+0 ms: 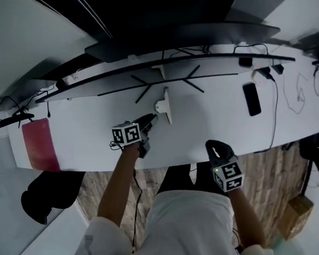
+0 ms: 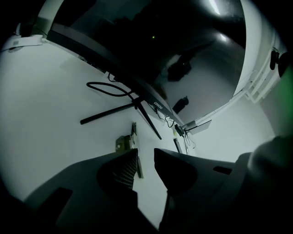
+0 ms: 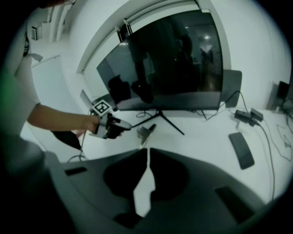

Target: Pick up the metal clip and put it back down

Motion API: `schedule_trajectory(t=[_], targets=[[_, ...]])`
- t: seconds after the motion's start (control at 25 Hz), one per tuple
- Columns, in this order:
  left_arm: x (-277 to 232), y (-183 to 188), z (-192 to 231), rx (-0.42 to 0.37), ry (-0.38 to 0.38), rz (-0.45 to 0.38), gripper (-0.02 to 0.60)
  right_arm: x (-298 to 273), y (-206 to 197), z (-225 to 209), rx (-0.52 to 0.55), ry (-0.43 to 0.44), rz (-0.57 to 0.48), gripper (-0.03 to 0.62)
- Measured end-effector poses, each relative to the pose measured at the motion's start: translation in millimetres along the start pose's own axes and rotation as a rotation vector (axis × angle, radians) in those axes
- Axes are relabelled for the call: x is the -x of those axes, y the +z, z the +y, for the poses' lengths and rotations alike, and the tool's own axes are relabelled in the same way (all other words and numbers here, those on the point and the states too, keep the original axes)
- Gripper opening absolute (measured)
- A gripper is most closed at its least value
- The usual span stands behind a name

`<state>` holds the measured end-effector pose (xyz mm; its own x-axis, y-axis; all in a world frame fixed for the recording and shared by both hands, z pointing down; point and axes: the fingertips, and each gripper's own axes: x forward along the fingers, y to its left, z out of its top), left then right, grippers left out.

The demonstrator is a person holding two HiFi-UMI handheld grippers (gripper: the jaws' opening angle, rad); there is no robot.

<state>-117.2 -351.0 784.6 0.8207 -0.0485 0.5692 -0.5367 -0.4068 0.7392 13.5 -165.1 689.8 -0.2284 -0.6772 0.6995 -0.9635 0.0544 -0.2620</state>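
The flat silvery metal clip point(image 1: 164, 104) lies on the white bench point(image 1: 93, 130), at 1 o'clock just beyond the left gripper point(image 1: 151, 119), whose jaws stand apart and clamp nothing. At the clip's 5 o'clock, the right gripper point(image 1: 215, 147) has its jaws together and empty.

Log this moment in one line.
left gripper: open, near metal clip | clip: lying on desk | right gripper: shut, empty

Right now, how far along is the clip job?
Done: nothing I can confirm; the metal clip lies on the desk. In hand: left claw open right at it, not gripping; right claw shut, empty. Left, likely: grasp, lift, set down.
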Motion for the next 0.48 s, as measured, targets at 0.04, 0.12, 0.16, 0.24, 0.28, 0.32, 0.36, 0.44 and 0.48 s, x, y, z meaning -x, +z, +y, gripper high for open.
schedule_trajectory(t=[0.04, 0.12, 0.16, 0.24, 0.28, 0.32, 0.36, 0.44, 0.48], targets=[[-4, 0, 3, 0.003, 0.005, 0.008, 0.142, -2, 0, 0, -0.002, 0.003, 0.002, 0.037], [-12, 1, 9, 0.011, 0.017, 0.023, 0.151, -5, -1, -1, -0.007, 0.008, 0.007, 0.037], [-16, 1, 12, 0.017, 0.022, 0.032, 0.16, -7, -3, -2, -0.009, 0.009, 0.012, 0.035], [-25, 1, 20, 0.037, 0.034, 0.046, 0.167, -10, -5, -3, -0.011, 0.012, 0.02, 0.037], [-28, 1, 23, 0.047, 0.039, 0.049, 0.167, -12, -6, -4, -0.012, 0.011, 0.024, 0.037], [-31, 2, 26, 0.056, 0.043, 0.052, 0.167, -13, -7, -4, -0.011, 0.01, 0.027, 0.037], [-34, 2, 28, 0.065, 0.046, 0.054, 0.167, -13, -8, -5, -0.011, 0.008, 0.031, 0.037], [-40, 3, 31, 0.077, 0.048, 0.062, 0.166, -13, -10, -9, -0.014, 0.0, 0.038, 0.037], [-43, 3, 33, 0.083, 0.046, 0.066, 0.166, -13, -11, -11, -0.017, -0.005, 0.042, 0.037]])
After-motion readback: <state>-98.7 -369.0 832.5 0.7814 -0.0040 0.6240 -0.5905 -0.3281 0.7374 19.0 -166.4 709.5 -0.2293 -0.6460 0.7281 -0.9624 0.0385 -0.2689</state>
